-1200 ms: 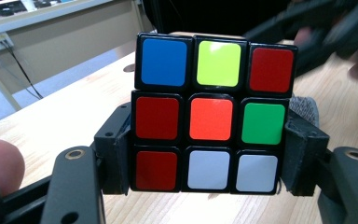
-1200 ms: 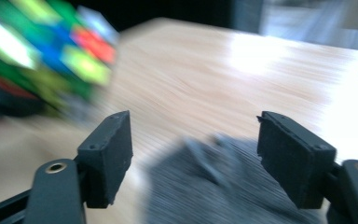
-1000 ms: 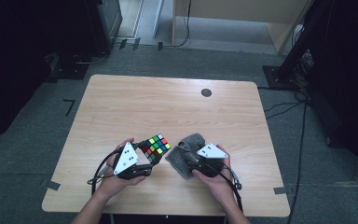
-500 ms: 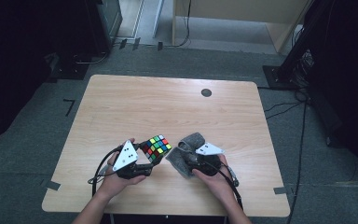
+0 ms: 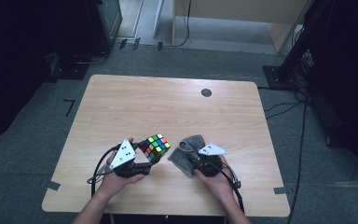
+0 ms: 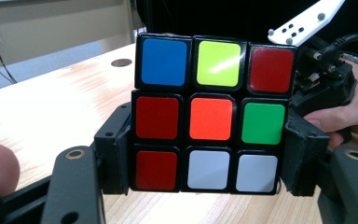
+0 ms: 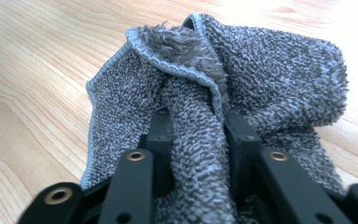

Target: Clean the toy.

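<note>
Since the left gripper (image 5: 142, 156) has the puzzle cube (image 5: 154, 146) pinched only across its lower two layers, that's where I'd expect trouble first. You can see it in the left gripper view: both jaws press on the cube's (image 6: 208, 112) side faces, middle and bottom rows, and the top row with the blue, yellow-green and red stickers sits free above them. Push on that layer and it could twist, or the whole cube could pivot out of the pinch.

The cube sits near the front edge of the table (image 5: 177, 102), a bit left of centre. Just to the cube's right is the grey cloth (image 5: 186, 150), bunched up and close enough that it may be brushing the cube; I can't tell for sure.

The right gripper (image 5: 196, 163) is clamped on a thick fold of that cloth (image 7: 242, 88), jaws closed around it with the rest flopping over the top. If it's going to wipe the cube, that loose bulk could snag a corner and drag it sideways. The fold could also just slide out of the jaws under pressure, since terry squashes easily.
</note>
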`<action>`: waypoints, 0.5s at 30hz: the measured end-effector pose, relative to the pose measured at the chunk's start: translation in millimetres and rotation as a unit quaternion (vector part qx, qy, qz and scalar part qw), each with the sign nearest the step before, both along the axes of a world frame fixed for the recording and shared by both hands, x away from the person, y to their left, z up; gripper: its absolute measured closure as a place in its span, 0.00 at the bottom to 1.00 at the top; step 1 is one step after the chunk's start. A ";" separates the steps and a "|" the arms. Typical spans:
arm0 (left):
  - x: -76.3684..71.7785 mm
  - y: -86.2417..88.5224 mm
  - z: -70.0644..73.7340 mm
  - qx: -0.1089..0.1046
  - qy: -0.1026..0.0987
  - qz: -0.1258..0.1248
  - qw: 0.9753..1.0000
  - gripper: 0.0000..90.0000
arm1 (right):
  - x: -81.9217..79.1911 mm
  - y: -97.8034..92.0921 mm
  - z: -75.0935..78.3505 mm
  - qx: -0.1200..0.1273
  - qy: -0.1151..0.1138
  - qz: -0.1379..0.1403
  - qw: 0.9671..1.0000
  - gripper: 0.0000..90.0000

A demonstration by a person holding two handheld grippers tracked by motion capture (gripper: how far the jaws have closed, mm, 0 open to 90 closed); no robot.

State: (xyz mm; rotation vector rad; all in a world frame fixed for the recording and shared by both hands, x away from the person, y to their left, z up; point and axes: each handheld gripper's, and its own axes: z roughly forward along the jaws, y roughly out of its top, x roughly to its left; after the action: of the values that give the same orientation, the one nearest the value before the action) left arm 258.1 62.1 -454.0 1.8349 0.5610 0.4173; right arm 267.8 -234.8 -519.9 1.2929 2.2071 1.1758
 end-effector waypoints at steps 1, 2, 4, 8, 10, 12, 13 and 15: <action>0.0 -0.5 -0.4 0.001 0.001 -0.002 1.000 0.37 | -0.6 0.1 1.5 0.000 0.001 -0.003 1.000 0.81; 0.0 -0.8 -0.7 0.001 0.002 -0.002 1.000 0.37 | -1.6 -0.2 4.5 0.000 0.000 -0.006 1.000 0.82; -0.5 -2.5 -1.7 0.005 0.002 -0.005 1.000 0.37 | -4.2 -1.8 11.1 0.015 -0.013 -0.012 1.000 0.83; -2.0 -7.2 -3.8 0.018 0.001 -0.012 1.000 0.37 | -18.7 -5.7 43.3 0.079 -0.078 -0.012 0.994 0.83; -3.7 -11.6 -5.6 0.029 0.000 -0.019 0.999 0.37 | -29.9 -4.3 63.2 0.111 -0.117 0.005 0.987 0.83; -6.1 -16.1 -6.7 0.037 -0.001 -0.027 0.999 0.37 | -41.7 0.3 80.6 0.140 -0.146 0.025 0.979 0.82; -8.1 -19.7 -7.1 0.043 -0.003 -0.034 0.998 0.37 | -46.9 4.1 87.4 0.151 -0.157 0.037 0.975 0.82; -12.6 -25.1 -7.0 0.052 -0.012 -0.046 0.998 0.37 | -56.5 14.6 96.4 0.162 -0.173 0.067 0.969 0.82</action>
State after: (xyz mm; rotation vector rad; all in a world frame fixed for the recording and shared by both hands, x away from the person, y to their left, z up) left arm 245.5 37.0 -461.0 1.9438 0.4443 0.4128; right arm 211.3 -220.2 -423.5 0.9615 1.9265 1.7260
